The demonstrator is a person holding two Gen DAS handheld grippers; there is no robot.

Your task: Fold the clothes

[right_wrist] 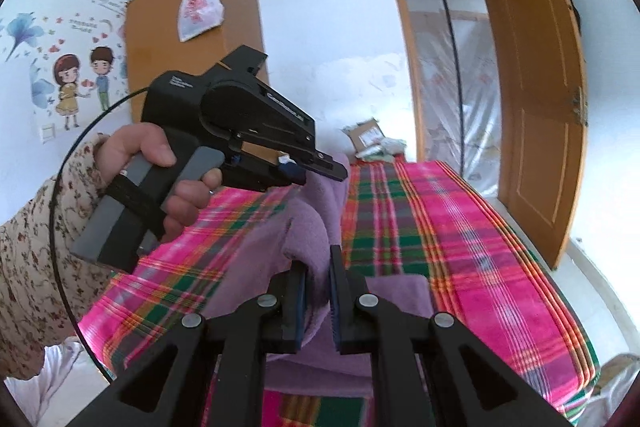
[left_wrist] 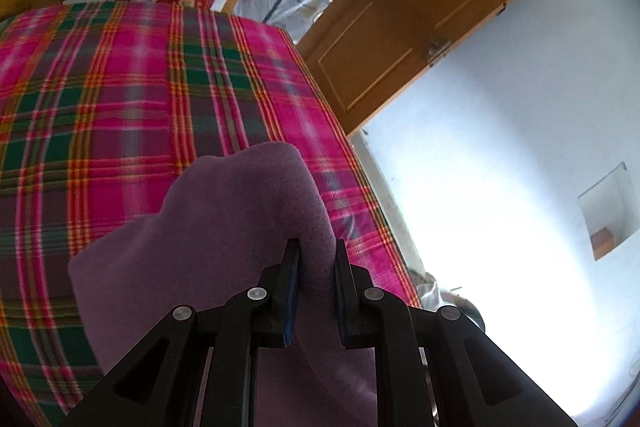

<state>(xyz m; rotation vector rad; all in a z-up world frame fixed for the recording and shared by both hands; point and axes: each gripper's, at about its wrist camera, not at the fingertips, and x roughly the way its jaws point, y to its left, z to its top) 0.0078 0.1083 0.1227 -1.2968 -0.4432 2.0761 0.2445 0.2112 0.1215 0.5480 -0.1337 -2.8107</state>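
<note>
Purple fleece garment point(right_wrist: 308, 227) strung lengthwise between both claws over the plaid bed cover point(right_wrist: 460, 227); left gripper point(left_wrist: 316, 255) and right gripper point(right_wrist: 318, 267) each pinch an edge. Garment type unclear, probably bunched; lower part cut off.

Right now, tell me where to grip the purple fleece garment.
Keep to its bunched top edge. The left gripper and right gripper each pinch a fold of the purple fleece garment there, coming from above, and the cloth hangs freely over the plaid blanket.
</note>
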